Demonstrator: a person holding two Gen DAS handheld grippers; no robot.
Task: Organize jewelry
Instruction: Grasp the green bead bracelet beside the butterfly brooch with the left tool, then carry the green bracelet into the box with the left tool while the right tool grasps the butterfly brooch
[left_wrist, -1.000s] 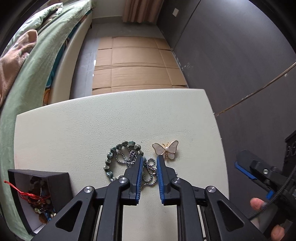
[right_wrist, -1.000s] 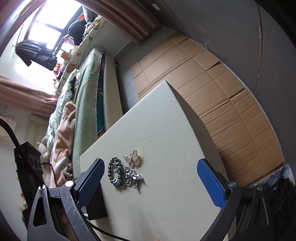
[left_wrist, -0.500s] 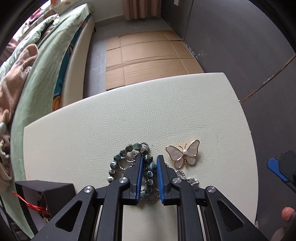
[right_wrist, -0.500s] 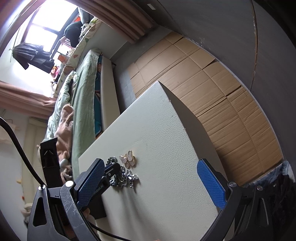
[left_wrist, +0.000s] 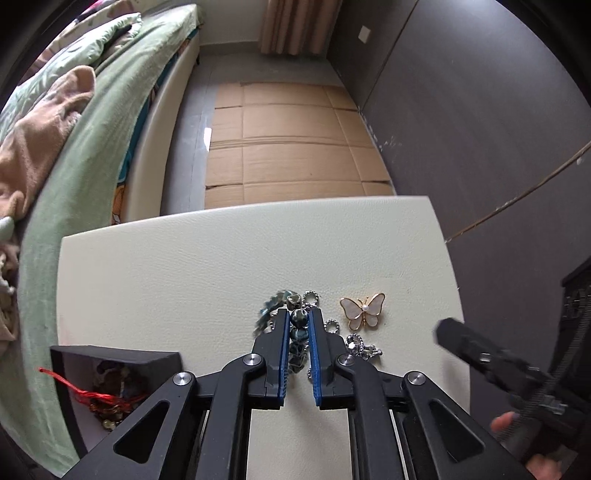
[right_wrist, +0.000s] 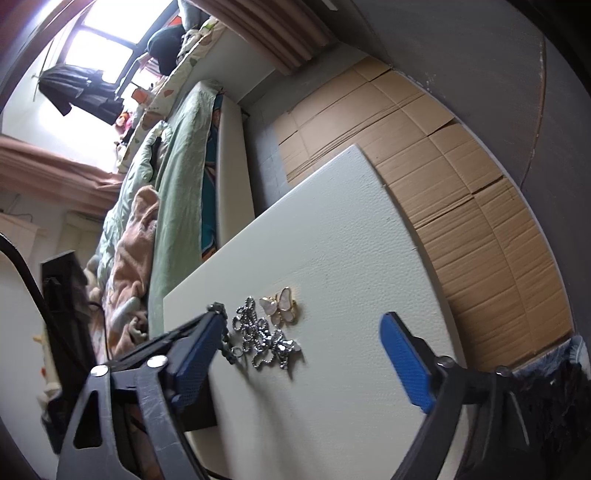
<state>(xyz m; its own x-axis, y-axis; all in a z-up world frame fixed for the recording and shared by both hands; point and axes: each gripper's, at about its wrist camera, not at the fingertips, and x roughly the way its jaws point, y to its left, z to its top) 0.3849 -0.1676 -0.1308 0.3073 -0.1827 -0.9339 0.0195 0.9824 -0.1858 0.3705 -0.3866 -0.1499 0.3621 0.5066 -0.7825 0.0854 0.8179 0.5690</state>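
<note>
Left wrist: left claw (left_wrist: 299, 328) clenched on green bead bracelet (left_wrist: 297, 320); right claw (right_wrist: 299, 354) released, just narrowing.

Left gripper (left_wrist: 298, 325) points steeply downward, its blue-padded fingers (left_wrist: 283, 347) drawn close together and clamped on the green bead bracelet (left_wrist: 297, 325), whose beads sit between the pads; the jaws have just been closing. Right gripper (right_wrist: 295, 354) is tilted downward, jaws standing wide apart with nothing pressed between them, and they have just been closing. A hand (left_wrist: 532, 446) grips the right gripper's handle.
</note>
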